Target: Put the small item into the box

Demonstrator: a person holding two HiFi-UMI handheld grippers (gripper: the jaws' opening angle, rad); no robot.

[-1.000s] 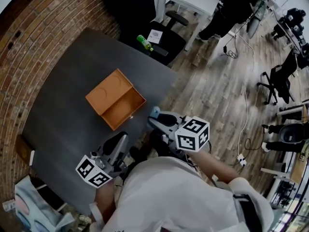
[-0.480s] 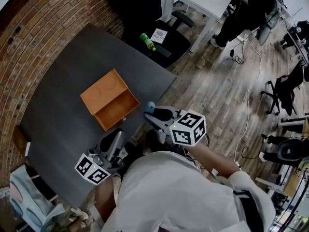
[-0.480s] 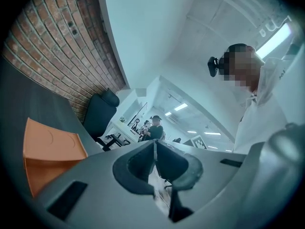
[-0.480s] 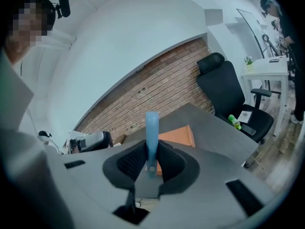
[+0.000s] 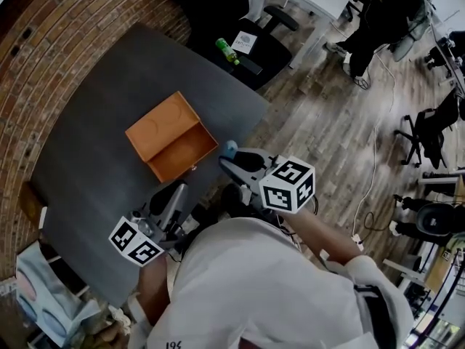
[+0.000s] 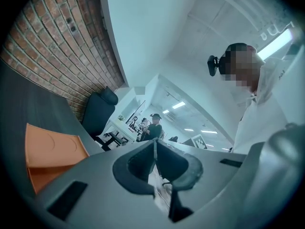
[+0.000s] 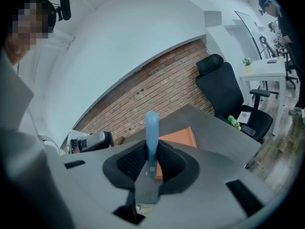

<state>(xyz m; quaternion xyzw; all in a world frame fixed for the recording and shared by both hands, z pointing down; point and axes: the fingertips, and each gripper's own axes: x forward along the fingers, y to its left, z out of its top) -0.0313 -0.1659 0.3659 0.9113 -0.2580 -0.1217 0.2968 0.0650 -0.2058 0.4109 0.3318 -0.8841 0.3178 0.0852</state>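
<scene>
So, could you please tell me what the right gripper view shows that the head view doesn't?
Only the right gripper view: the right gripper with its jaws closed on the thin light-blue plastic piece, which stands upright between them. Only the head view: the inside of the open orange box, with nothing in it, and the piece just off the box's corner, not over it. Both: the box, the dark grey table, the brick wall, the black office chair and the green bottle.
</scene>
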